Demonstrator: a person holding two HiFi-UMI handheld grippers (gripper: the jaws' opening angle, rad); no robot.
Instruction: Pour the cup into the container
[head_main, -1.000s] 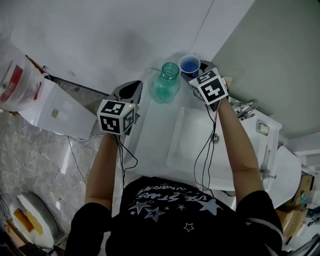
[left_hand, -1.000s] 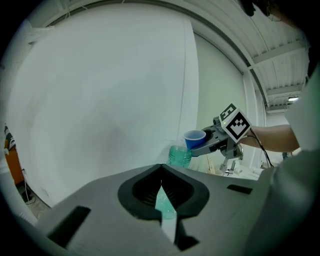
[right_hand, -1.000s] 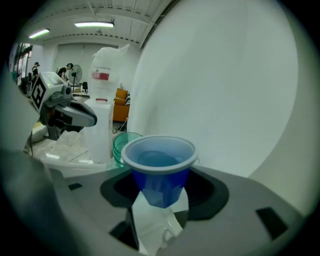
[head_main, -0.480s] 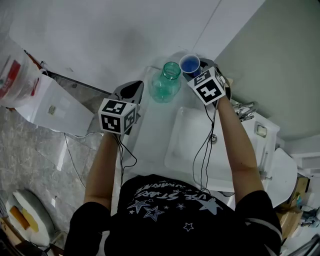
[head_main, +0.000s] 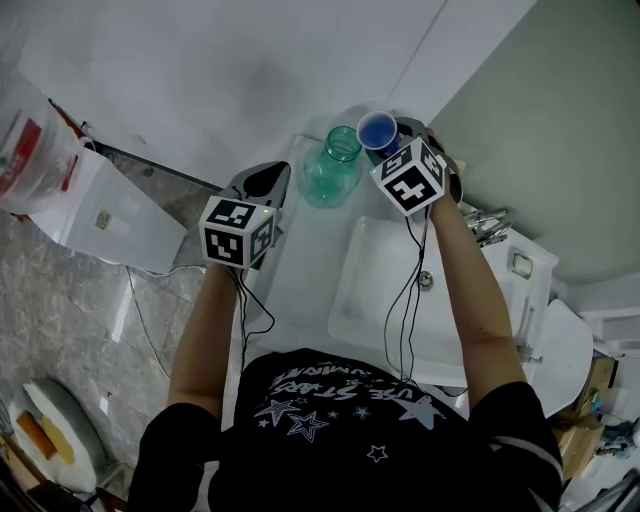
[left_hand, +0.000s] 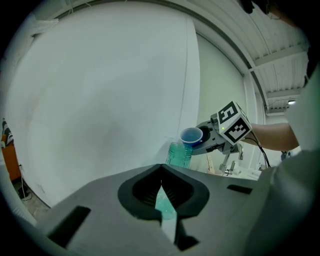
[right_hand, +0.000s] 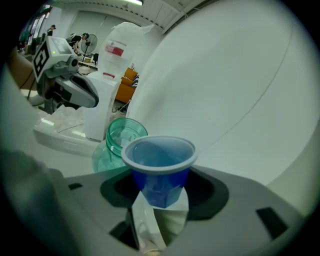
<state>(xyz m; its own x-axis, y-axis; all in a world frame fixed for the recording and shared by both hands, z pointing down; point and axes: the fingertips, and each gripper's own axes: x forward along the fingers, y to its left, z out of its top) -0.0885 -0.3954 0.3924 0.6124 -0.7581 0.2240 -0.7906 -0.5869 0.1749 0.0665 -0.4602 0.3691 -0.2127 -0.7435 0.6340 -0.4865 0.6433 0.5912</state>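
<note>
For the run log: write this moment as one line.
right gripper: shut on blue cup | position: raised beside mouth of green jar | left gripper: shut, empty | pour: no stream visible

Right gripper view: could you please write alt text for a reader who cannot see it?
The right claw grips a blue cup by its lower body, close in front of the open mouth of a green glass jar. At far left the left claw hovers, and a white wall fills the background.
</note>
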